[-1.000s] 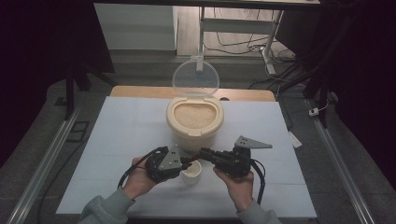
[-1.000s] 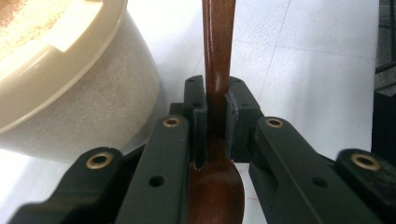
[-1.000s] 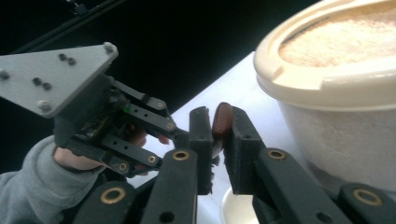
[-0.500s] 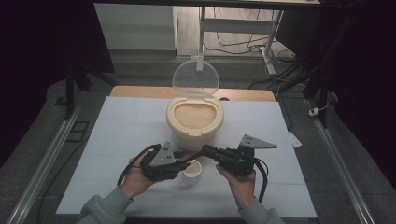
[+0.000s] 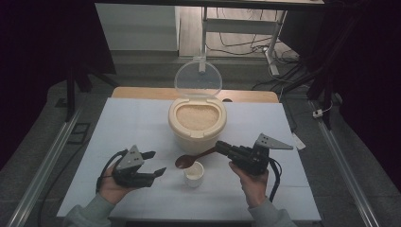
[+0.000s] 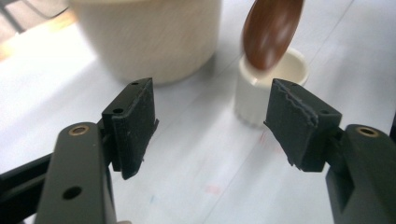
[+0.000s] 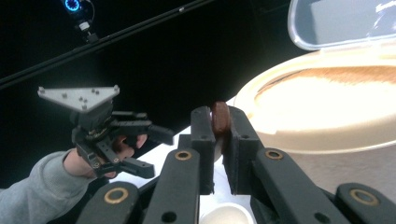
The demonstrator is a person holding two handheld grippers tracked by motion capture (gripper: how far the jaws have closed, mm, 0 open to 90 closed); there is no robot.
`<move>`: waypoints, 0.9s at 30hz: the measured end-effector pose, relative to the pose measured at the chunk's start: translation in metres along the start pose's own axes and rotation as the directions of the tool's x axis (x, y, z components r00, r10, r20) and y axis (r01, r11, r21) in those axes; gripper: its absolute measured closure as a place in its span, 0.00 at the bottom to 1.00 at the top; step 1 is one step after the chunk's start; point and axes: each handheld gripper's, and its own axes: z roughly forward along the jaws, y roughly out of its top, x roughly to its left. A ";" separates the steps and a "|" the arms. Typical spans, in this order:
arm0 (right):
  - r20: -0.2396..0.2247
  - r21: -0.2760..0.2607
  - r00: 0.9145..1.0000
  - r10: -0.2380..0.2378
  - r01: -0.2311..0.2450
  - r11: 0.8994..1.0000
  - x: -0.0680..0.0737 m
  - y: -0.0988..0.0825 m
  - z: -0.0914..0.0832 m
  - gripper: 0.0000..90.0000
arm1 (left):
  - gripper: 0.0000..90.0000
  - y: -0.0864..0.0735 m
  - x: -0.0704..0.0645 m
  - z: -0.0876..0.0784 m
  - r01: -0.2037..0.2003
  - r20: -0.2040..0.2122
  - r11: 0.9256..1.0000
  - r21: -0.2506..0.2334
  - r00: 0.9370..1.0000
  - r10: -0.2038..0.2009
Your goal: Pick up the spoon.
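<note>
gripping a brown spoon (image 5: 191,160), right tool (image 5: 221,147) shows no writing.

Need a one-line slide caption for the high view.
Right claw holds a brown spoon over a small white cup before an open rice container; left claw open, just released.

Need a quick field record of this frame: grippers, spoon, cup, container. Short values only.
left gripper: jaws have just been opening, nothing between them, left of the cup
right gripper: shut on the spoon handle
spoon: brown, bowl over the cup
cup: small, white, upright on the table
container: cream, full of rice, behind the cup
lid: clear, hinged open
table: white top
</note>
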 end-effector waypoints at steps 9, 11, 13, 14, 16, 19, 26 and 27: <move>0.031 -0.046 0.999 -0.012 0.013 0.999 -0.005 0.010 -0.015 0.92 | 0.31 -0.044 0.022 -0.016 0.115 -0.062 0.993 0.027 0.992 -0.114; 0.036 -0.053 0.999 -0.016 0.018 0.998 -0.006 0.012 -0.018 0.92 | 0.31 -0.050 0.026 -0.018 0.126 -0.076 0.992 0.028 0.989 -0.123; 0.039 -0.056 0.999 -0.017 0.020 0.998 -0.007 0.012 -0.020 0.92 | 0.31 -0.055 0.030 -0.020 0.140 -0.091 0.990 0.030 0.986 -0.137; 0.042 -0.065 0.999 -0.019 0.021 0.998 -0.008 0.014 -0.023 0.92 | 0.30 -0.058 0.032 -0.020 0.152 -0.101 0.988 0.032 0.984 -0.148; 0.049 -0.074 0.999 -0.019 0.023 0.997 -0.009 0.015 -0.025 0.92 | 0.29 -0.060 0.034 -0.020 0.161 -0.103 0.986 0.035 0.982 -0.157; 0.053 -0.082 0.998 -0.022 0.026 0.996 -0.009 0.017 -0.028 0.92 | 0.28 -0.061 0.035 -0.020 0.163 -0.107 0.986 0.041 0.982 -0.157; 0.070 -0.106 0.997 -0.031 0.038 0.994 -0.010 0.022 -0.036 0.92 | 0.25 -0.062 0.035 -0.017 0.167 -0.106 0.985 0.053 0.981 -0.161; 0.072 -0.110 0.997 -0.031 0.039 0.993 -0.011 0.023 -0.038 0.92 | 0.24 -0.062 0.035 -0.016 0.168 -0.107 0.984 0.056 0.981 -0.162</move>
